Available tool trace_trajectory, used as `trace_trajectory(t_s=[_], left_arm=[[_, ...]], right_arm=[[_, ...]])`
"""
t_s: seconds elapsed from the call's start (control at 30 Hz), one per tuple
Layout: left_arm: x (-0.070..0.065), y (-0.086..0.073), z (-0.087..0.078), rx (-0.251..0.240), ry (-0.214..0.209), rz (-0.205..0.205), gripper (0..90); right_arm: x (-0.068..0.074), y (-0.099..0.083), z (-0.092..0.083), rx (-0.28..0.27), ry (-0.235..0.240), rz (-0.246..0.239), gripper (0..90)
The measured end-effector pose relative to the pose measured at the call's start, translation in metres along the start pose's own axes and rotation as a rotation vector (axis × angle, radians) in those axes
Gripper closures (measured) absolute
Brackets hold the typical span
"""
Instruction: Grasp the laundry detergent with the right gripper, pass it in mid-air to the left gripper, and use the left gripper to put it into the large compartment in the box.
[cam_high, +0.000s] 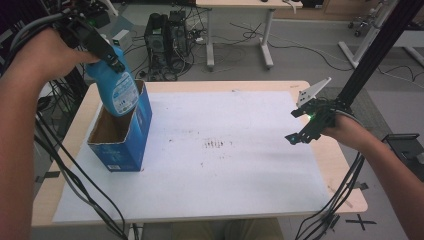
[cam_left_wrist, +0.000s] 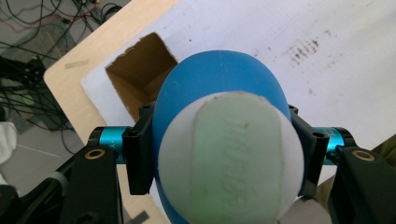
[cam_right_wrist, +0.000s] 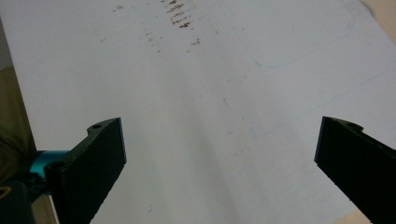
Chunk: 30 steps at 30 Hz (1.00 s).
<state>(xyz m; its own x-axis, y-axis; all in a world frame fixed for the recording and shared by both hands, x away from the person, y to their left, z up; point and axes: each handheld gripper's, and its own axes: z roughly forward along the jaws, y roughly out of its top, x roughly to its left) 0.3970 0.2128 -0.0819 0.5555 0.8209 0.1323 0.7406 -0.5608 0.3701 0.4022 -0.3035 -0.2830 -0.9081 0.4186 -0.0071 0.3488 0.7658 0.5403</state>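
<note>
Left gripper (cam_high: 107, 52) fingers (cam_left_wrist: 140, 154) clamped on the blue bottle (cam_high: 117, 85), one pad on each side just below its white cap (cam_left_wrist: 229, 158). Bottle hangs base-down beneath the fingers, its lower end inside the mouth of the open blue carton (cam_high: 122, 137), which stands directly under them at the left end of the white sheet (cam_high: 225, 160) on the worktop (cam_high: 82, 115). Right gripper (cam_high: 306, 125) fingers (cam_right_wrist: 93, 163) spread wide apart, nothing between them, bare stained sheet beyond; bottle and carton lie well apart from them.
</note>
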Motion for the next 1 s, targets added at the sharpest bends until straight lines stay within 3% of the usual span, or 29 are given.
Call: trace_trajectory(t_s=[0.17, 0.2, 0.37, 0.43, 0.47, 0.53, 0.63, 0.67, 0.7, 0.8, 0.83, 0.9, 1.0], left_arm=[[0.012, -0.008, 0.007, -0.005, -0.002, 0.068, 38.0], [0.014, -0.009, 0.009, 0.008, -0.001, 0.102, 38.0], [0.019, -0.018, 0.024, 0.011, 0.009, 0.147, 38.0], [0.019, -0.021, 0.031, -0.015, 0.010, 0.123, 38.0], [0.022, -0.022, 0.032, 0.012, 0.010, 0.159, 38.0], [0.024, -0.024, 0.038, 0.016, -0.001, 0.167, 38.0], [0.024, -0.026, 0.044, 0.020, -0.019, 0.171, 38.1], [0.024, -0.026, 0.046, 0.008, -0.022, 0.154, 38.0], [0.025, -0.027, 0.047, 0.023, -0.022, 0.169, 38.1], [0.025, -0.028, 0.054, 0.004, -0.027, 0.140, 38.0], [0.027, -0.028, 0.055, 0.023, -0.032, 0.157, 38.1], [0.027, -0.030, 0.060, 0.005, -0.037, 0.136, 38.0], [0.030, -0.031, 0.067, 0.025, -0.040, 0.154, 38.1]], right_arm=[[0.002, 0.001, -0.007, -0.008, -0.022, -0.002, 1.1], [0.002, 0.001, -0.008, -0.010, -0.021, 0.006, 1.1], [0.002, 0.000, -0.011, -0.018, -0.035, 0.005, 1.1], [0.003, -0.001, -0.011, -0.020, -0.030, 0.018, 1.1], [0.003, -0.001, -0.011, -0.019, -0.037, 0.017, 1.1], [0.002, -0.001, -0.013, -0.015, -0.034, 0.008, 1.1], [0.002, -0.002, -0.013, -0.021, -0.038, 0.012, 1.1], [0.001, -0.002, -0.013, -0.023, -0.038, 0.010, 1.1], [0.001, -0.002, -0.013, -0.023, -0.043, 0.010, 1.1], [0.001, -0.002, -0.014, -0.024, -0.042, 0.009, 1.1], [0.001, -0.002, -0.014, -0.024, -0.042, 0.013, 1.1], [0.001, -0.002, -0.014, -0.022, -0.042, 0.010, 1.1], [0.001, -0.002, -0.014, -0.021, -0.043, 0.012, 1.1]])
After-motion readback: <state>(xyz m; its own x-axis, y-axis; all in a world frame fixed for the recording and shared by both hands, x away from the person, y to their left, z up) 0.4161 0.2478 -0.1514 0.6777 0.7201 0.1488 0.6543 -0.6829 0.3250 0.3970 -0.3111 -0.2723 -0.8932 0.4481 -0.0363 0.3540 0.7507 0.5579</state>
